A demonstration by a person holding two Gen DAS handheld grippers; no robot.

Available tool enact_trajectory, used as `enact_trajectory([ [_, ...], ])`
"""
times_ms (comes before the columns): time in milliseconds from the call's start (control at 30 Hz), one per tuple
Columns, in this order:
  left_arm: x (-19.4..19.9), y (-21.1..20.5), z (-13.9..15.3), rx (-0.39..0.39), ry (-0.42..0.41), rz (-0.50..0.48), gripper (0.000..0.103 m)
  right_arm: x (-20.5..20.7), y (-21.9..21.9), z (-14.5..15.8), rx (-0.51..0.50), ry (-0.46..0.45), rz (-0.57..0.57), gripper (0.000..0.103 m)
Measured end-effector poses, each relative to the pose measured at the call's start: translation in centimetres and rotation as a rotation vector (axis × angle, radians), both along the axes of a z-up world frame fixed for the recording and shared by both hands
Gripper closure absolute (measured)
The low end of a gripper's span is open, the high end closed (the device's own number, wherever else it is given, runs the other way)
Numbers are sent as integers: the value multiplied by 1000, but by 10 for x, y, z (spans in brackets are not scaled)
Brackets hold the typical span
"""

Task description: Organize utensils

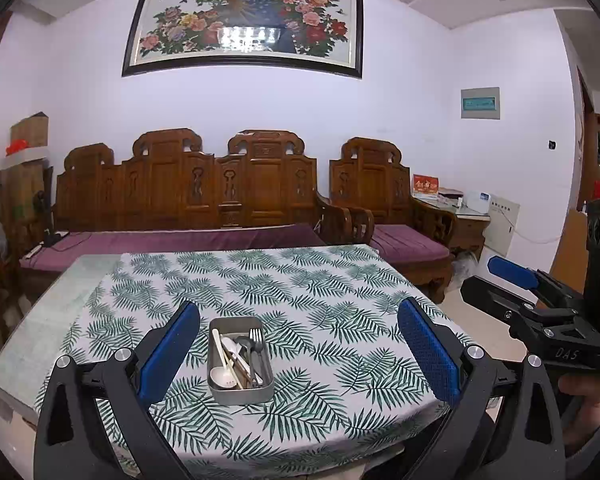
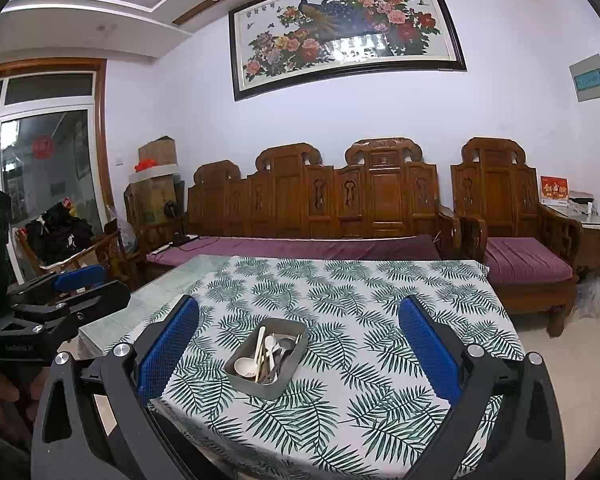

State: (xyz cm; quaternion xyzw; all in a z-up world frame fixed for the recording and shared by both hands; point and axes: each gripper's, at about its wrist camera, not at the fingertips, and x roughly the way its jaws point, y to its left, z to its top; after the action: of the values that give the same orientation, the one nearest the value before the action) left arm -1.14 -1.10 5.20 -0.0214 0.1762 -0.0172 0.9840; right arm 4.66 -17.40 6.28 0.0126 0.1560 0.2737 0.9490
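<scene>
A grey metal tray [image 1: 220, 394] stands on the leaf-patterned tablecloth [image 1: 320, 280], near the table's front edge. It holds several utensils: a white spoon [image 1: 221, 376], chopsticks, a fork [image 1: 255, 336] and dark spoons. My left gripper [image 1: 298, 356] is open and empty, held above and in front of the tray. My right gripper [image 2: 298, 354] is open and empty too, with the same tray [image 2: 260, 388] between its blue pads. The right gripper also shows at the right edge of the left wrist view [image 1: 540, 296].
The tablecloth leaves a bare grey strip of the table [image 1: 40, 332] at the left. Behind the table stand a carved wooden sofa [image 1: 188, 188] with purple cushions and a matching armchair [image 1: 380, 192]. A side table [image 1: 460, 212] with small items is at the right.
</scene>
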Motion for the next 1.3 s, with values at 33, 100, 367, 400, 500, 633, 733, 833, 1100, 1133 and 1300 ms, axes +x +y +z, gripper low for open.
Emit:
enact_trajectory([
  [33, 0, 1, 0, 0, 0, 0, 8, 0, 0, 0, 0, 0, 0, 2],
  [100, 0, 0, -1, 1, 2, 2, 8, 0, 0, 0, 1, 0, 0, 2],
  [367, 0, 1, -1, -1, 0, 1, 8, 0, 0, -1, 1, 0, 1, 2],
  [400, 0, 0, -1, -1, -1, 2, 8, 0, 0, -1, 1, 0, 0, 2],
  [500, 0, 2, -3, -1, -4, 4, 8, 0, 0, -1, 1, 0, 0, 2],
  [633, 0, 2, -3, -2, -4, 3, 8, 0, 0, -1, 2, 0, 0, 2],
  [733, 0, 2, -3, -1, -5, 4, 8, 0, 0, 0, 2, 0, 1, 2],
  [833, 0, 2, -4, -3, -6, 3, 8, -1, 1, -1, 2, 0, 1, 2],
  [1100, 0, 2, -4, -1, -2, 6, 8, -2, 4, -2, 4, 0, 3, 2],
  [1133, 0, 1, -3, -1, -2, 7, 8, -3, 5, -3, 4, 0, 4, 2],
  [1300, 1, -2, -3, -1, 2, 8, 8, -3, 6, -3, 4, 0, 3, 2],
])
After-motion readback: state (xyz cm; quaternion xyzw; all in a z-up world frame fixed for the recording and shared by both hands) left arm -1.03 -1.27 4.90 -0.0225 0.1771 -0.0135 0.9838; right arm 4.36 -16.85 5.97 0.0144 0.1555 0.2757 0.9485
